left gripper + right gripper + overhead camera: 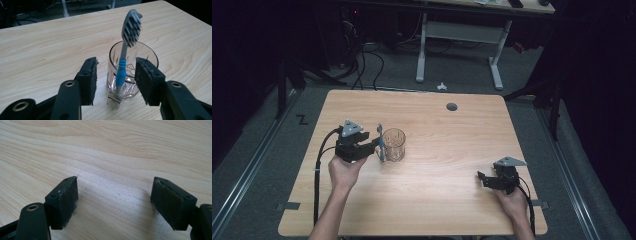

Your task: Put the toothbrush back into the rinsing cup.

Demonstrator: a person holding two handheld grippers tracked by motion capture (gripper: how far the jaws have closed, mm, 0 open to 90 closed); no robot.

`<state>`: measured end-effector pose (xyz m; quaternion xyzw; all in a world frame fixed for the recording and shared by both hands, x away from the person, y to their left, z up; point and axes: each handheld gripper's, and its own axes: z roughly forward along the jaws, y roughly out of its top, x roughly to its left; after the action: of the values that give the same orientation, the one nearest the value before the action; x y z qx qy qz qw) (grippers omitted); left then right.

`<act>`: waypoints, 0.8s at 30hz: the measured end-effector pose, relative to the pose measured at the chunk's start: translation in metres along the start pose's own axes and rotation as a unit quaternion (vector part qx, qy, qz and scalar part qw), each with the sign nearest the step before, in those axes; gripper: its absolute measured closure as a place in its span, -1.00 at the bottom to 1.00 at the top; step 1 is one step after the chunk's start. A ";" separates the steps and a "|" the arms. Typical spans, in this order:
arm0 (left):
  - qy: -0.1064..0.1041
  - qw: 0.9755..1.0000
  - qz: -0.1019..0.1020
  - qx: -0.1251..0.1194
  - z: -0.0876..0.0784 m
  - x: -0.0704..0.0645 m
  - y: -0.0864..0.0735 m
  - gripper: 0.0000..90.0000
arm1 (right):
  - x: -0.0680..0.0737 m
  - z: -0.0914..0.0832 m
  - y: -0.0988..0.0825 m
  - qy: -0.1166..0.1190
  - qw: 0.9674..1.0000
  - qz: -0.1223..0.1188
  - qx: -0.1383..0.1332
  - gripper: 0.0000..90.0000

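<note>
A clear cut-glass tumbler [394, 145] [147, 53] stands on the left half of the wooden table [447, 145]. A grey toothbrush with a blue grip [381, 141] [121, 70] stands almost upright against the glass's near outer side, bristle head up. My left gripper [376, 146] [116, 68] is open, its jaws on either side of the brush handle with gaps to both pads. My right gripper [482, 178] [113, 195] rests low over bare wood near the table's front right, open, with nothing between its pads.
A round cable hole [452, 106] sits near the table's far edge. Beyond the table are a white desk frame [459, 35] and cables on the floor. Both forearms come in from the near edge.
</note>
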<state>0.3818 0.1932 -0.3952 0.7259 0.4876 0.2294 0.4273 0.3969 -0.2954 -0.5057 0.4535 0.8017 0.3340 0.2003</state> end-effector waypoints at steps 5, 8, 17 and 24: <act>0.004 1.000 -0.003 -0.004 -0.005 0.001 -0.002 0.16 | 0.000 0.000 0.000 0.000 1.000 0.000 0.000 -0.51; 0.006 1.000 -0.006 -0.007 -0.008 0.003 -0.003 0.14 | 0.000 0.000 0.000 0.000 1.000 0.000 0.000 -0.51; 0.017 1.000 -0.017 -0.017 -0.020 0.009 -0.008 0.11 | 0.000 0.000 0.000 0.000 1.000 0.000 0.000 -0.51; 0.024 0.999 -0.024 -0.020 -0.026 0.013 -0.013 0.11 | 0.000 0.000 0.000 0.000 1.000 0.000 0.000 -0.51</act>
<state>0.3611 0.2175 -0.3931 0.6995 0.5104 0.2464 0.4352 0.3969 -0.2954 -0.5057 0.4535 0.8017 0.3341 0.2001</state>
